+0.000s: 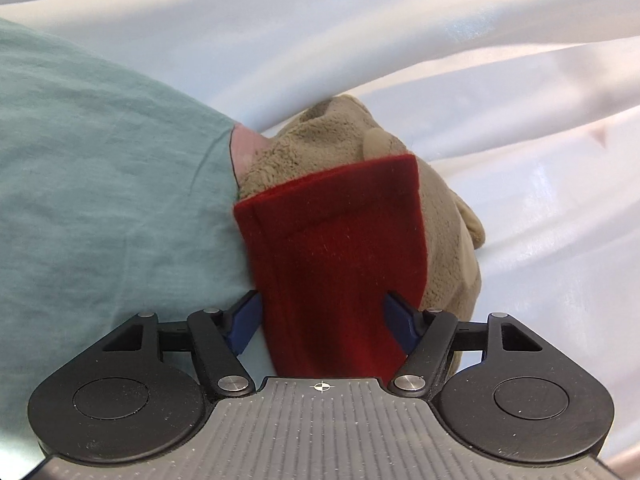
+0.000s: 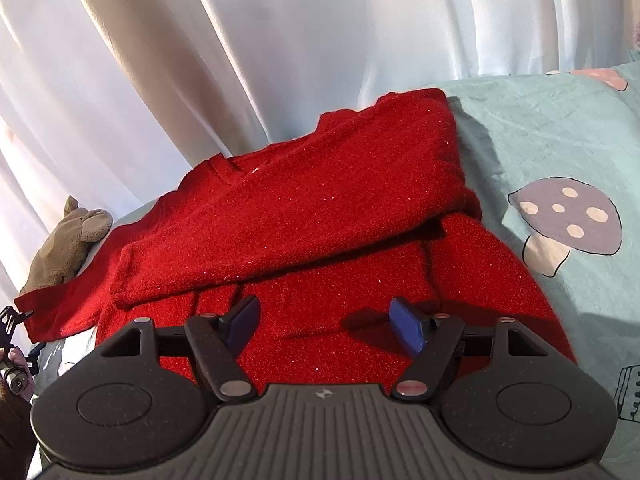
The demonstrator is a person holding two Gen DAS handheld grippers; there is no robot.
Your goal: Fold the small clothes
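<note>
A small red knit sweater [image 2: 304, 216] lies on a pale green bed sheet [image 2: 560, 140], one sleeve folded across its body. My right gripper [image 2: 324, 320] is open just above the sweater's lower part, with nothing between its blue fingers [image 2: 404, 324]. In the left wrist view the other red sleeve [image 1: 332, 248] runs between the open blue fingers [image 1: 244, 320] of my left gripper [image 1: 322, 316], its cuff pointing away. The fingers stand on either side of the sleeve without pinching it.
A brown plush toy [image 1: 352, 148] lies under and beyond the sleeve end; it also shows at the left in the right wrist view [image 2: 64, 248]. White curtains [image 2: 240, 40] hang close behind the bed. The sheet has a mushroom print [image 2: 564, 220].
</note>
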